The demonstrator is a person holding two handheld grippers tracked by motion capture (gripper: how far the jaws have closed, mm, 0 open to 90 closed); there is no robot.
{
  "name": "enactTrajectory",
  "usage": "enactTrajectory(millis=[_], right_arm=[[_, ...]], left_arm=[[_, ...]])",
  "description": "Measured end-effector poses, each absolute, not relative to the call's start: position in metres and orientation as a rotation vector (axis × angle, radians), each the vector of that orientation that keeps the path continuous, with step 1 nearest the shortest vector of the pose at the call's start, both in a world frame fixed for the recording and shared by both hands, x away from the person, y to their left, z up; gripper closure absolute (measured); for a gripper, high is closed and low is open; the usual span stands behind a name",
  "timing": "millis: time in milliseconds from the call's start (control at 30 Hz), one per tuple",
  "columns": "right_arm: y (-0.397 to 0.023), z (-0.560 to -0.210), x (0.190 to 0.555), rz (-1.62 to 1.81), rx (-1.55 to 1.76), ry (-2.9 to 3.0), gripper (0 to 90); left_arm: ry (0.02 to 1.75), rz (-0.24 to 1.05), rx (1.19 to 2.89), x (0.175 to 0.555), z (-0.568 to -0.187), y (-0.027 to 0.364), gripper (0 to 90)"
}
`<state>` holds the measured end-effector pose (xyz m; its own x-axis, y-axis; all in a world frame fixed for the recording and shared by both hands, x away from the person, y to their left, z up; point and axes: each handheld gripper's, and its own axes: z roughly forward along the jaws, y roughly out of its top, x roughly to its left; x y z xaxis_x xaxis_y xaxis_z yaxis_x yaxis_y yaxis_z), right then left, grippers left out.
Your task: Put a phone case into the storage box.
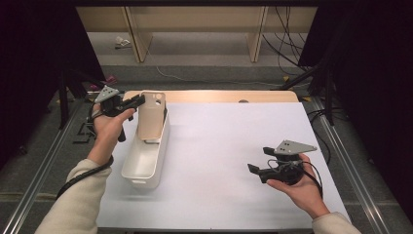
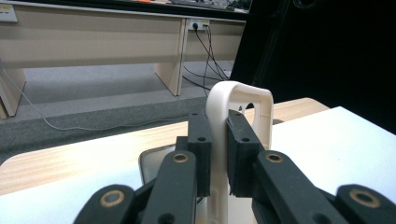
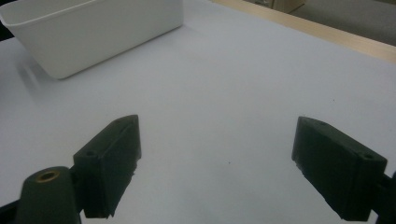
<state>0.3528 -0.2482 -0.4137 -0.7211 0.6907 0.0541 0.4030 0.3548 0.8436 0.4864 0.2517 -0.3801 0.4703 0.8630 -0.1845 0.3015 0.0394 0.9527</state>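
Gripping beige panel (image 1: 151, 115) edge, left gripper (image 1: 127, 104) jaws pinching it upright in white bin (image 1: 146, 161), upper left. Keep pinch firm, panel vertical. Right gripper (image 1: 257, 171) jaws spread, idle, lower right.

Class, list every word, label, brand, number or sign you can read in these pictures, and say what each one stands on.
No text can be read.
Yellowish label on the wooden bench, left gripper view: too blurred to read.
White bin: no print.
Beige handled piece clamped in the left tongs: no print.
Right tongs: no markings.
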Motion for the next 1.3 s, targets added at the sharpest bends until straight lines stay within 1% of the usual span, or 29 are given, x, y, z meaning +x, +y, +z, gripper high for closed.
enactTrajectory(millis=[567,967,1300], right_arm=[[-0.248,-0.414,0.353,1.302,0.968,2.313,16.5],[-0.248,-0.414,0.353,1.305,0.968,2.311,16.5],[-0.248,-0.414,0.353,1.304,0.969,2.311,16.6]], left_arm=[[1.081,0.576,1.534,0.49,-0.389,0.253,81.4],[1.104,0.547,1.547,0.492,-0.406,0.255,81.3],[1.113,0.535,1.558,0.494,-0.413,0.256,81.3]])
